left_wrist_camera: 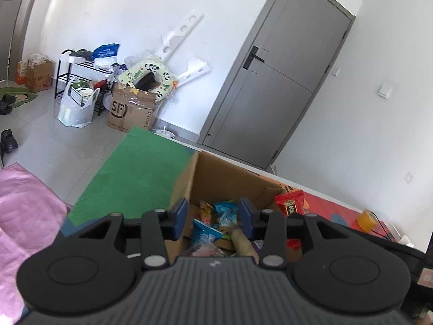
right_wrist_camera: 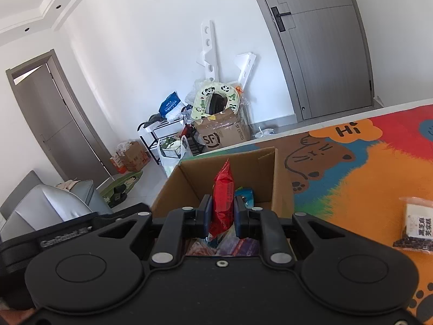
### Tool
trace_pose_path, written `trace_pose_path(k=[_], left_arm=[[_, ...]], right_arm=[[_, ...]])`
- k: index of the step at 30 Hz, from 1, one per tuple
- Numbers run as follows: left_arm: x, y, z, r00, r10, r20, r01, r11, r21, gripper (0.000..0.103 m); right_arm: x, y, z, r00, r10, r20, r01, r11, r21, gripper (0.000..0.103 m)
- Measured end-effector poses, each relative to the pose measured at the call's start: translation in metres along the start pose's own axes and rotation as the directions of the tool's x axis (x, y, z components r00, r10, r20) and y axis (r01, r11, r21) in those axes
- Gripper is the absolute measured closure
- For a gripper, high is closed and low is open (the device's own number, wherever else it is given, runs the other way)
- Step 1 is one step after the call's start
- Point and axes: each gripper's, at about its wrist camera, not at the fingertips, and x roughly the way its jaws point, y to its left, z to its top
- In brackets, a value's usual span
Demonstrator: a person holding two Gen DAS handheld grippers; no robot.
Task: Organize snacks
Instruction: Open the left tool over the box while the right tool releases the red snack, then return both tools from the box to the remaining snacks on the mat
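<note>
Left gripper point(left_wrist_camera: 213, 218) hangs over the open cardboard box point(left_wrist_camera: 216, 178), its blue pads spread with nothing between them. Below lie crinkly blue packets point(left_wrist_camera: 207, 234) and other snacks already dropped in, so the sorting looks well underway. Right gripper point(right_wrist_camera: 222, 212) pinches a glossy red packet point(right_wrist_camera: 223, 197) upright above the same box. Far right, a clear-windowed pouch point(right_wrist_camera: 416, 223) lies on the colourful cartoon mat point(right_wrist_camera: 365, 168), not yet collected.

Your left gripper point(left_wrist_camera: 213, 218) body hides the near half of the box point(left_wrist_camera: 224, 178), so the packets point(left_wrist_camera: 216, 224) inside show only partly, their print too blurred to read. Your right gripper point(right_wrist_camera: 221, 216) covers the red packet point(right_wrist_camera: 223, 200)'s lower end.
</note>
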Motion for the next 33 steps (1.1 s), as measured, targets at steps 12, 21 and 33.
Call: trace_pose_path(k=[12,21,33], left_arm=[[0.006,0.008,0.003,0.999,0.031,-0.014,-0.031,0.999,-0.032,0.050],[-0.005,-0.010,-0.005,1.000,-0.002,-0.011,0.002,1.000,0.001,0.022],[-0.011,-0.058,-0.025,1.000,-0.004,-0.024,0.005,0.998,0.067,0.011]], right_arm=[[0.006,-0.004,0.004,0.997,-0.069,0.046,0.069,0.998,-0.009,0.058],[-0.023,-0.028,-0.004,0.994,-0.101,0.043,0.098,0.993,0.066,0.049],[-0.074,-0.069,-0.022,0.986,-0.155,0.060,0.146,0.981,0.129,0.024]])
